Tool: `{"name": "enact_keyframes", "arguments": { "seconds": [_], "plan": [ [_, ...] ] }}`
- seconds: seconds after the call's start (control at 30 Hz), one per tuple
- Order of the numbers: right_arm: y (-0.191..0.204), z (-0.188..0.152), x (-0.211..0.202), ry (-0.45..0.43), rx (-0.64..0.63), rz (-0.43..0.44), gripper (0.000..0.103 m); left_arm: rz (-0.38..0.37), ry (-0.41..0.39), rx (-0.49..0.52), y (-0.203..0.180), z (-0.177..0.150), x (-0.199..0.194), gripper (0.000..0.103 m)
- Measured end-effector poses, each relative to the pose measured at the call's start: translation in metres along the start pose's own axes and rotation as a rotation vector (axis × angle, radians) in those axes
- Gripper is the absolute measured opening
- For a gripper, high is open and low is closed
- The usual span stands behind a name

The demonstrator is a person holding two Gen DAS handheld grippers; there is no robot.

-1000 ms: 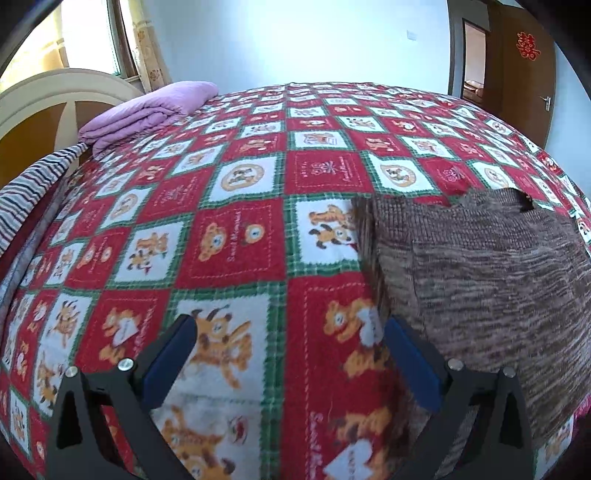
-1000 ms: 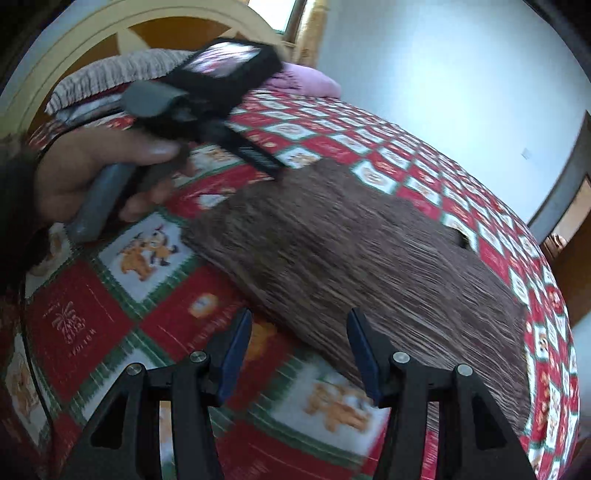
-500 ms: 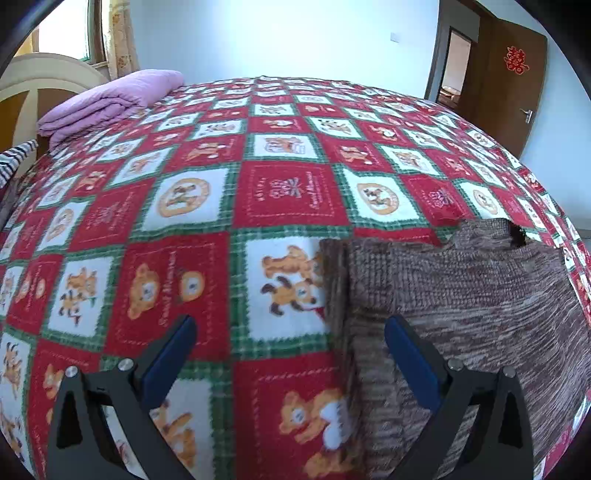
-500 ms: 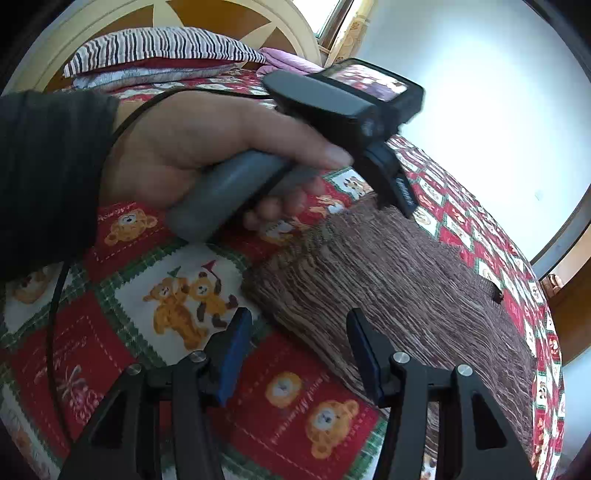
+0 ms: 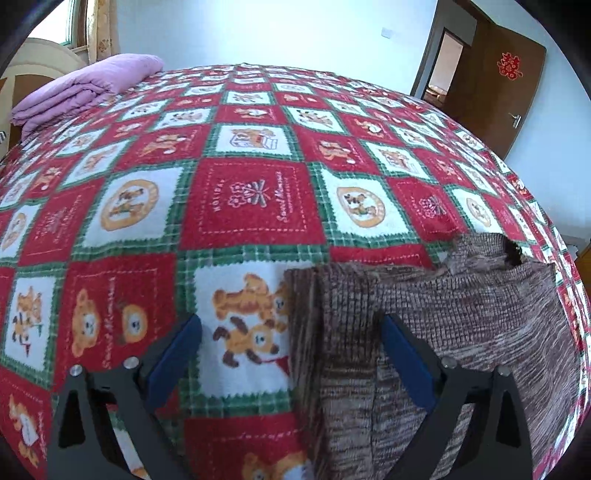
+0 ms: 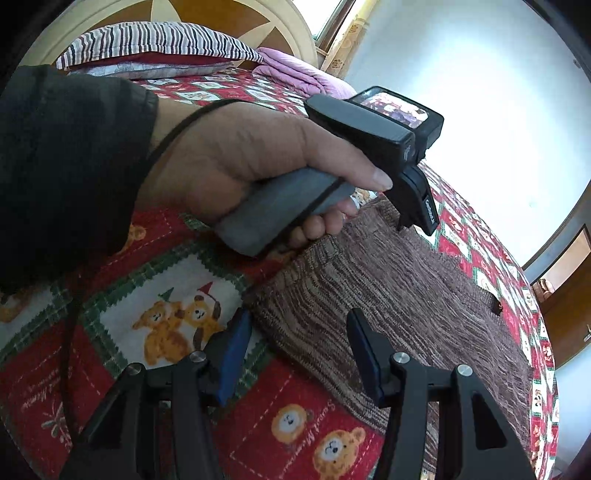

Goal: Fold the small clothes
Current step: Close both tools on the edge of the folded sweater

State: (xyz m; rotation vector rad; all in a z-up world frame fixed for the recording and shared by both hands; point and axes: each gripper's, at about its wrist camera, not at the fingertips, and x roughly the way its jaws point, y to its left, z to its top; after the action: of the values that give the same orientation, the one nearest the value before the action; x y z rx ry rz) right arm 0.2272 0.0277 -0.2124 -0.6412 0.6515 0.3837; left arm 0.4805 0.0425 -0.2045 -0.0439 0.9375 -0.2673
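Observation:
A brown knitted sweater [image 5: 461, 325] lies flat on the red, white and green teddy-bear bedspread [image 5: 251, 199]. My left gripper [image 5: 291, 332] is open, its jaws straddling the sweater's near left corner and ribbed edge. In the right wrist view the sweater [image 6: 399, 295] stretches away to the right. My right gripper [image 6: 299, 325] is open and empty, just above the sweater's near corner. The person's hand holds the left gripper [image 6: 417, 218], whose tip touches the sweater's far edge.
A folded purple blanket [image 5: 85, 88] lies at the bed's far left. A striped pillow [image 6: 155, 40] rests against the wooden headboard [image 6: 207, 14]. A brown door [image 5: 506, 92] stands open at the far right. The bedspread edge drops off to the right.
The left gripper has moved forward and down over the sweater's corner. The right gripper has swung left toward the sweater's near corner, and the hand with the left gripper now looms larger.

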Motion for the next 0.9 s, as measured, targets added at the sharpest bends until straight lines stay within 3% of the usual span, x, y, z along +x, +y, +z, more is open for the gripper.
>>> {"name": "enact_keyframes", "arguments": {
  "seconds": [0.13,0.2,0.27,0.37,0.53,0.67,0.83,0.87,0.9],
  "plan": [
    [-0.001,0.003,0.005,0.000,0.007,0.003,0.054,-0.003,-0.006,0.018,-0.003,-0.001,0.001,0.091],
    [-0.002,0.003,0.007,0.001,0.008,0.019,0.047,-0.007,-0.012,0.035,-0.005,-0.002,0.000,0.082],
    [0.002,0.004,0.009,0.003,-0.004,0.021,0.033,-0.009,-0.015,0.051,-0.008,-0.002,0.000,0.077],
    [0.010,0.006,0.010,0.002,-0.031,0.017,0.024,-0.026,-0.019,0.065,-0.010,-0.004,-0.001,0.067],
    [0.010,0.007,0.013,0.007,-0.025,0.026,0.017,-0.046,-0.022,0.068,-0.010,-0.004,-0.001,0.059],
    [0.008,0.007,0.014,0.008,-0.015,0.034,0.012,-0.079,-0.023,0.086,-0.015,-0.006,-0.002,0.041],
    [-0.001,0.006,0.011,-0.004,0.019,0.054,0.009,-0.108,-0.003,0.075,-0.014,-0.004,-0.003,0.028],
    [-0.005,0.006,0.009,-0.008,0.039,0.063,0.009,-0.130,0.009,0.065,-0.015,-0.004,-0.004,0.017],
    [-0.010,0.005,0.007,-0.013,0.057,0.072,0.009,-0.135,0.017,0.050,-0.015,-0.003,-0.005,0.016]
  ]
}}
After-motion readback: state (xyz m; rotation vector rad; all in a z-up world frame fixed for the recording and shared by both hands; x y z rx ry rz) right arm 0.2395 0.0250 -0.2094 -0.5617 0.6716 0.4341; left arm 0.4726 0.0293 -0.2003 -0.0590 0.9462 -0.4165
